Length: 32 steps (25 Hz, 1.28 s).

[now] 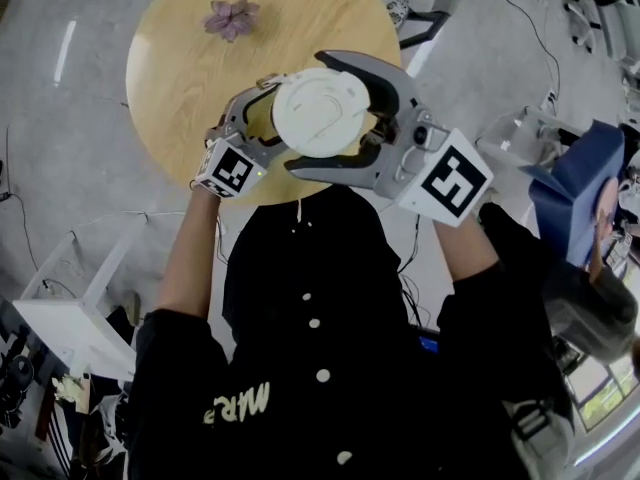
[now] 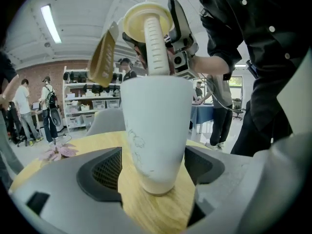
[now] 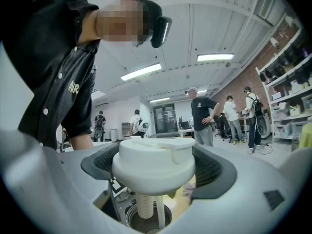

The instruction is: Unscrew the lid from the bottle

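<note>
Left gripper [image 2: 155,165] clamped on the white bottle [image 2: 156,126] at the near edge of the round wooden table [image 1: 180,58] — its base apparently resting on the wood. Right gripper [image 3: 155,172] closed around the white lid [image 1: 320,111], clear above the mouth — a ribbed tube [image 2: 155,48] hangs beneath it.

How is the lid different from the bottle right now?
The lid is short, wide and round; the bottle is tall and narrower. The lid is off and up in the air, gripped in the right claw, while the bottle stands upright on the wooden table in the left claw. The lid has a long tube hanging under it; the bottle is open on top. Both are creamy white.
</note>
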### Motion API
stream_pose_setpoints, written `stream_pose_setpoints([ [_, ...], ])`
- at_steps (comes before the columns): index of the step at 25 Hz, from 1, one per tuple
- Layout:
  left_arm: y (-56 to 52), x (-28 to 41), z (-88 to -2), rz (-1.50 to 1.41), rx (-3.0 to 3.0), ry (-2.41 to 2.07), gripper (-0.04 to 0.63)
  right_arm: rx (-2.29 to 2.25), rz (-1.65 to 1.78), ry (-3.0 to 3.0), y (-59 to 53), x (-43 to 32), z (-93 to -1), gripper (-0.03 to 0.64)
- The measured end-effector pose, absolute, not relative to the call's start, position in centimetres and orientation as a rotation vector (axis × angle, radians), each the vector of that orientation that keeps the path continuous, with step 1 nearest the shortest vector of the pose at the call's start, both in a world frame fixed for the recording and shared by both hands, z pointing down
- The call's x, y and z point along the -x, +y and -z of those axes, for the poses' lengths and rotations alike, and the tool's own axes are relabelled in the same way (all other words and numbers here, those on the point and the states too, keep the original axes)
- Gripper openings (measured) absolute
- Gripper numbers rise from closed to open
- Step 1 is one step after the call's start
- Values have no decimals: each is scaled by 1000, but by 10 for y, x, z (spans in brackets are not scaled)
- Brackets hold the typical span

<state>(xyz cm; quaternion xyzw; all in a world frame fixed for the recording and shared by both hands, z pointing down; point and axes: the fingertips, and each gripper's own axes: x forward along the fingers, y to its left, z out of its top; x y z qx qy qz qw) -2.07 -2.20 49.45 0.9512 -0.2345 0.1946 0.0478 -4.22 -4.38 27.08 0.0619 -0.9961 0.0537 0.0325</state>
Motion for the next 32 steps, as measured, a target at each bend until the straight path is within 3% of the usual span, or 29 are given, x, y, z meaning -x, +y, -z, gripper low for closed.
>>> stream_pose_setpoints([
  [10, -6, 95, -395, -508, -2844, -994, 360, -628, -151, -3079, -54, 0, -189, 469],
  [17, 7, 122, -270, -260, -2826, -1208, 30, -963, -95, -3043, -49, -32, -158, 469],
  [18, 8, 127, -257, -241, -2814, -1250, 11, -1006, -94, -3037, -48, -35, -155, 469],
  [32, 21, 197, -129, -41, -2483, -1888, 5, -1344, 53, -2970, -20, -70, -123, 469],
])
